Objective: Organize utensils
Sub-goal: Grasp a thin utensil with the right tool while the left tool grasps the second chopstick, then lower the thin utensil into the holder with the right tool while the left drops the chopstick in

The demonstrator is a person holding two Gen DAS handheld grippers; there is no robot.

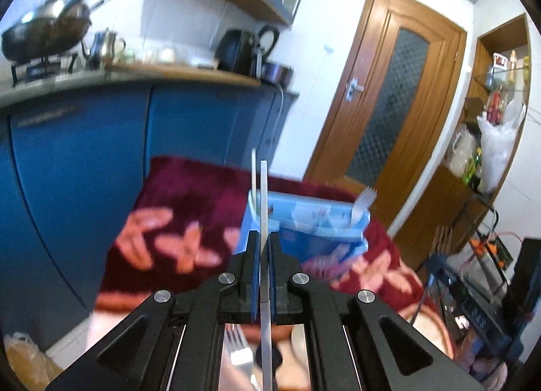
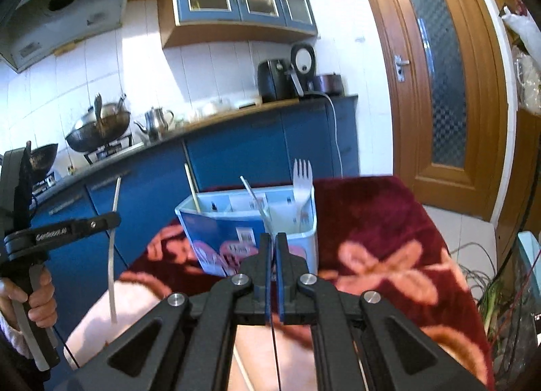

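My left gripper [image 1: 264, 238] is clamped on a thin white utensil [image 1: 264, 194], seen edge-on, its handle running up toward twelve o'clock from my pads; which kind it is I cannot tell. My right gripper [image 2: 273, 242] is pinched on the flat handle of what looks like a fork [image 1: 443, 238], whose tines show only in the left view, at four o'clock of the holder.

The blue divided holder [image 2: 216, 238] stands on the red flowered blanket [image 2: 389, 222], dead ahead of both grippers. It already holds a white fork [image 2: 302, 178] in its right-hand compartment, a chopstick [image 2: 192, 188] at its ten o'clock corner, and a slanted clear piece [image 2: 252, 194] between.

I judge this the carrying step: both pieces lifted, neither dropped in yet. Next I must bring each over its matching compartment, tip it upright, lower it and only then let go.
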